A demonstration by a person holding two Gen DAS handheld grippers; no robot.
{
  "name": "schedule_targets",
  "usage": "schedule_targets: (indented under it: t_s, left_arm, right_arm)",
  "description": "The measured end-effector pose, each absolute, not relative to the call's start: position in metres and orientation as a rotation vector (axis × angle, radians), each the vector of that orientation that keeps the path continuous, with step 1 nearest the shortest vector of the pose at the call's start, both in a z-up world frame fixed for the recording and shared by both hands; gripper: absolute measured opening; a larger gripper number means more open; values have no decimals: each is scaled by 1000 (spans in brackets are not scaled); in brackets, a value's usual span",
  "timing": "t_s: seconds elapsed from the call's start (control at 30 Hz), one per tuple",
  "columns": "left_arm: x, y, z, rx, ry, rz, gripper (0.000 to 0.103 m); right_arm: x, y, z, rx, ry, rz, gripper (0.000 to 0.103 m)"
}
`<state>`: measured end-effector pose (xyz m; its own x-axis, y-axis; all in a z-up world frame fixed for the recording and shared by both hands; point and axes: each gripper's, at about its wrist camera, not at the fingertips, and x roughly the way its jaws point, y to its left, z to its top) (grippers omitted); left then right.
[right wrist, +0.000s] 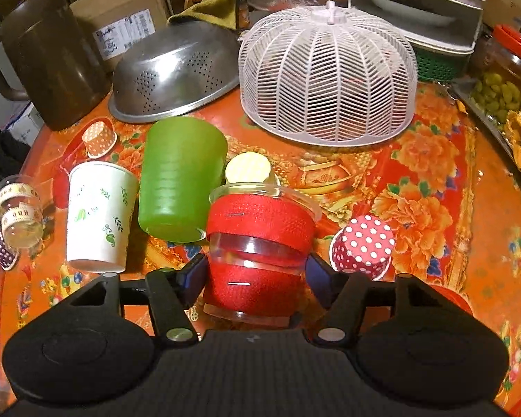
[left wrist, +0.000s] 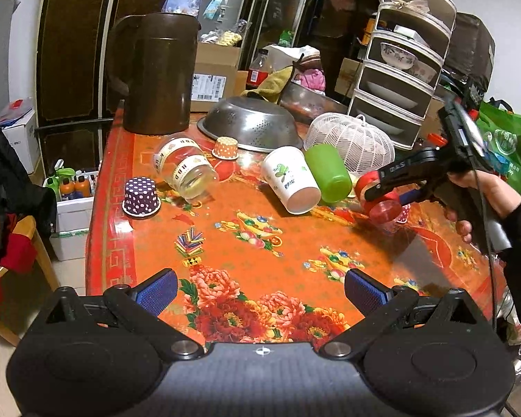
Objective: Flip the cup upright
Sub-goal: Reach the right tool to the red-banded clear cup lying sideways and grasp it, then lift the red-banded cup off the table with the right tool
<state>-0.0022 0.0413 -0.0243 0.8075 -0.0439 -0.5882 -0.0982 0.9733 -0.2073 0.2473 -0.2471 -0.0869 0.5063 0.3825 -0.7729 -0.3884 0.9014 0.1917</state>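
My right gripper (right wrist: 257, 272) is shut on a clear plastic cup with red bands (right wrist: 260, 243), held tilted just above the table; it also shows in the left wrist view (left wrist: 378, 194). A green cup (right wrist: 179, 180) and a white paper cup with leaf print (right wrist: 99, 215) lie on their sides to its left. A clear cup with cream bands (left wrist: 185, 168) lies on its side further left. My left gripper (left wrist: 260, 290) is open and empty over the near part of the table, far from the cups.
Small paper cups sit upside down: purple dotted (left wrist: 140, 196), orange dotted (left wrist: 225, 147), red dotted (right wrist: 363, 246). A brown jug (left wrist: 156, 73), a steel colander (left wrist: 251, 123), a white mesh food cover (right wrist: 328, 80) and a stacked dish rack (left wrist: 403, 66) stand behind.
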Motion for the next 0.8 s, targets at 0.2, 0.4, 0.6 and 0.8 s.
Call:
schedule_targets:
  t_s: [0.2,0.4,0.6,0.8]
  left_arm:
    - [-8,42,-20,-248,615,18,103]
    - [-15,40,-16,-245,606,11,103]
    - [-22,43,-14,-252,603,12,103]
    - [-24,51,-19,-304,612,-17,103]
  right_arm:
    - [202,-269,-49,41,803,507,61]
    - [112,-295,-10,49,612,596,61]
    - [35,-315,7,55,511,685,61]
    - [24,-310,-15,109,648,780,61]
